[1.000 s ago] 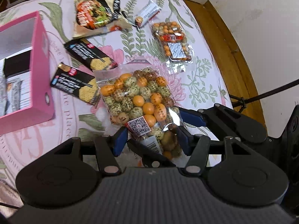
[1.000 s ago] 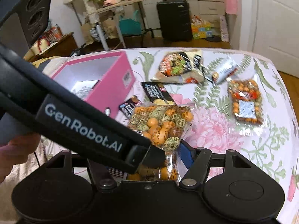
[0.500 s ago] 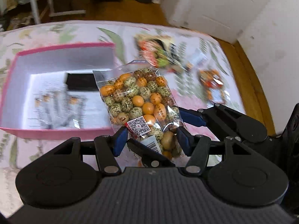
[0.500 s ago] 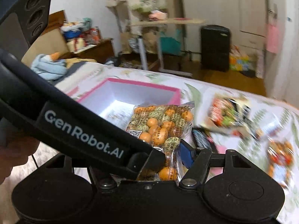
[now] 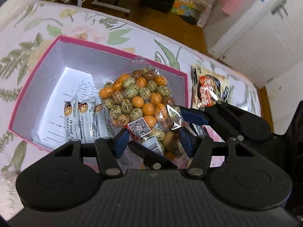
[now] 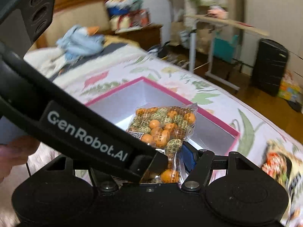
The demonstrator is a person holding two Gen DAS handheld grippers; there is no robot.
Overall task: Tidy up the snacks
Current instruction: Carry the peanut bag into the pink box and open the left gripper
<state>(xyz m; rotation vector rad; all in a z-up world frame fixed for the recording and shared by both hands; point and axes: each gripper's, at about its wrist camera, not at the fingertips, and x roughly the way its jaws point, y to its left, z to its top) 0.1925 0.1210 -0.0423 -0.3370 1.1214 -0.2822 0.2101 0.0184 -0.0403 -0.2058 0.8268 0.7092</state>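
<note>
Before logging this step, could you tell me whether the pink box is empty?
Not empty: the pink box holds white snack bars.

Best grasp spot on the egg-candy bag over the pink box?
Judged from its pose: grip the flat near end of the candy bag by the QR label, coming from the near side along its length. Both grippers grip there, and it juts over the pink box.

A bedroom with a wood floor (image 5: 166,21) and pale walls. White panelled cabinet doors (image 5: 251,30) stand to one side. A black suitcase (image 6: 269,67) sits beside a white-legged rolling table (image 6: 223,21). A wooden headboard (image 6: 79,16) and dark nightstand (image 6: 145,36) stand beyond the floral bedspread (image 6: 212,94).
</note>
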